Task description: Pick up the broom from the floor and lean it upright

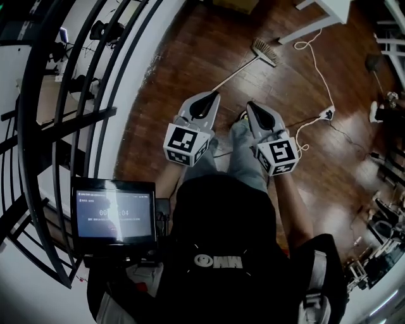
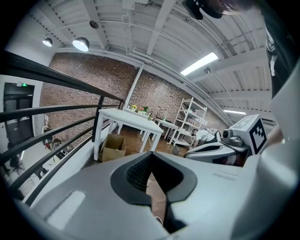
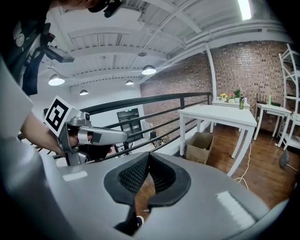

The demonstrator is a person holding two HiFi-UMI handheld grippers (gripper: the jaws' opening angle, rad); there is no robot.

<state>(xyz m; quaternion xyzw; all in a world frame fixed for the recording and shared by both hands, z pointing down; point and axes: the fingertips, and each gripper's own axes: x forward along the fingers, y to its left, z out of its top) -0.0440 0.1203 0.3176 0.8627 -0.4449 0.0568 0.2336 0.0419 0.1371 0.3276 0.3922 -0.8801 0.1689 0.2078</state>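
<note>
The broom (image 1: 256, 58) lies flat on the dark wooden floor in the head view, its bristle head far from me and its thin handle running back toward my left gripper. My left gripper (image 1: 211, 96) hovers just short of the handle's near end, jaws shut on nothing. My right gripper (image 1: 252, 105) is held beside it, a little right of the handle, also shut and empty. In the left gripper view the left gripper (image 2: 151, 153) has its tips meeting, with the right gripper (image 2: 211, 147) off to its right. The right gripper view shows the right gripper (image 3: 149, 154) with pads together.
A black railing (image 1: 76, 95) curves along the left. A white table (image 1: 323, 19) stands beyond the broom, with a cardboard box (image 3: 199, 146) under it. A white cable and power strip (image 1: 327, 114) lie right of the grippers. A lit screen (image 1: 114, 215) sits at my left hip.
</note>
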